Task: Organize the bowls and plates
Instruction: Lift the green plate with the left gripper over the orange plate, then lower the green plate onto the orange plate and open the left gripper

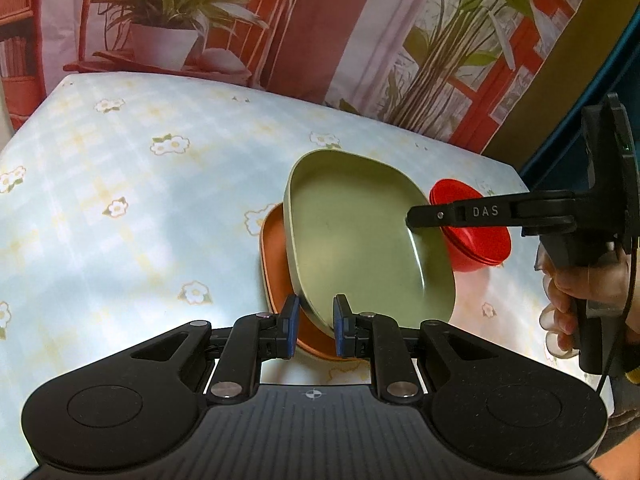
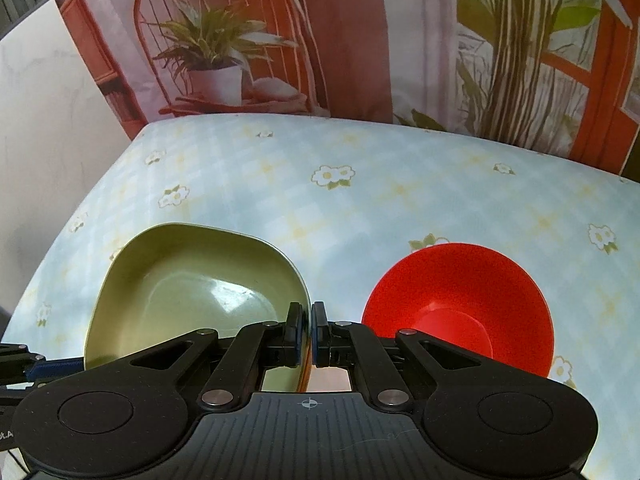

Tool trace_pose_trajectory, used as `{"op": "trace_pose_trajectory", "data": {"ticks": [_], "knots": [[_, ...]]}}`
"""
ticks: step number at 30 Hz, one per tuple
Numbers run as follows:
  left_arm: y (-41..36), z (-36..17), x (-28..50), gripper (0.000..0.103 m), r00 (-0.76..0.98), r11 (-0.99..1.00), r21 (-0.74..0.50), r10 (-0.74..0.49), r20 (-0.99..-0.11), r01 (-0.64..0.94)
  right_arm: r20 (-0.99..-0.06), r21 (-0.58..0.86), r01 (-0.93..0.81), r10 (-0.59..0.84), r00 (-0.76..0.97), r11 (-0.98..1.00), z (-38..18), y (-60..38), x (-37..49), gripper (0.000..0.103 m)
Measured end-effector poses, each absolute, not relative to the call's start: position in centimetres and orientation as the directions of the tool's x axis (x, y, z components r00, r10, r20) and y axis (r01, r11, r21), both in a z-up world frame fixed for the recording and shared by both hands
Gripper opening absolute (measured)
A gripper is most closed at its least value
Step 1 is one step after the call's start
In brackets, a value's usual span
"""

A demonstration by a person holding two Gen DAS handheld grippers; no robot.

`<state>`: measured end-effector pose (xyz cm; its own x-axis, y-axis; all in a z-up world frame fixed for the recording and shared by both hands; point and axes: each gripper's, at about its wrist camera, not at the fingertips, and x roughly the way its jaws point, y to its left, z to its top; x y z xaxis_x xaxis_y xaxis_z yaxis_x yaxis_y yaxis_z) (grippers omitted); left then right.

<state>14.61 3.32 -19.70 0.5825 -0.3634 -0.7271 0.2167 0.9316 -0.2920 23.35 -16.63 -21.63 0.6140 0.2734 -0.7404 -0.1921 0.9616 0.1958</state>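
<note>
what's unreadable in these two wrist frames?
- orange plate: mostly under the green plate in the left wrist view; only a sliver shows in the right.
- red bowl: crossed by the right gripper in the left view.
- left gripper: contact with the green plate's rim unclear; in the right view, only its tips at the edge.

Bright, glary tabletop; fisheye-warped edges
</note>
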Motion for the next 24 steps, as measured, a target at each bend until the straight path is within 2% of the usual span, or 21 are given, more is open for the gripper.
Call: {"op": "trace_pose_trajectory", "data": {"ticks": [13,24], "knots": [[3.2,-20.5,14.9,0.019,0.573,0.938,-0.275,-0.345,-0.743,0.209,-0.754,0.1,-0.22,0.218,0.62,0.97,-22.1,-15.1,23.3,0.006],[3.1,-20.9,15.2,0.02,0.571,0.943,-0.266,-0.334,-0.75,0.203,-0.754,0.089,-0.22,0.21,0.623,0.972,-22.4,-15.0,23.2,0.006]]}}
